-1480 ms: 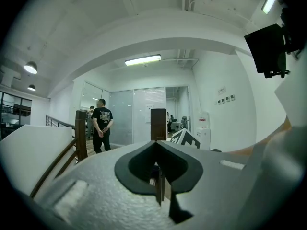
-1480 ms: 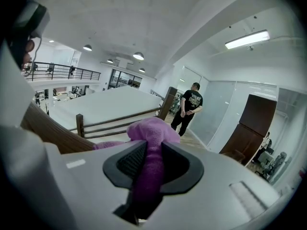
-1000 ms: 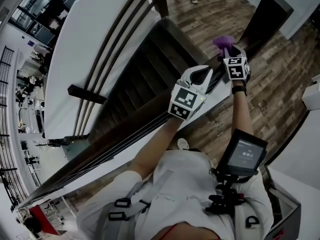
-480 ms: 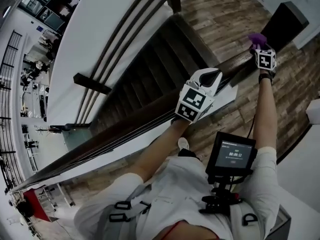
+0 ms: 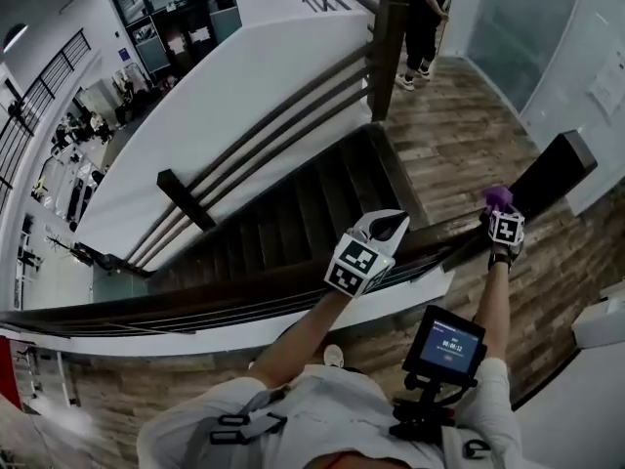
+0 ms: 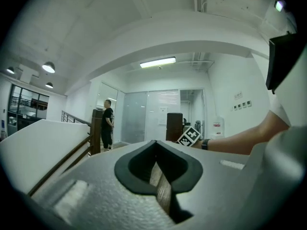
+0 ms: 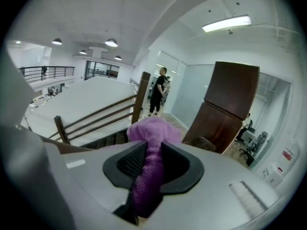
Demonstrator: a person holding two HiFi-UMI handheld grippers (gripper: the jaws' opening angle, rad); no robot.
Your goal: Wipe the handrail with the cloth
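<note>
The dark wooden handrail (image 5: 195,306) runs from lower left up to a thick newel post (image 5: 557,169) at the right. My right gripper (image 5: 500,211) sits on the rail just short of that post and is shut on a purple cloth (image 5: 498,196). In the right gripper view the cloth (image 7: 151,128) bulges out between the jaws, with the post (image 7: 230,104) close ahead. Farther back along the rail, my left gripper (image 5: 389,223) rests at it, its jaws shut with nothing seen held. The left gripper view shows the right gripper's marker cube (image 6: 190,136) ahead.
Beyond the handrail a dark staircase (image 5: 293,213) drops away. A second railing with a tall post (image 5: 389,37) borders its far side beside a white half wall (image 5: 225,106). A person (image 5: 425,13) stands on the wooden landing floor (image 5: 459,135). A small screen (image 5: 444,345) hangs at my chest.
My right gripper has slid the cloth along the rail toward the newel post. The head view has tilted up, showing more of the landing. The left gripper stays by the rail.
</note>
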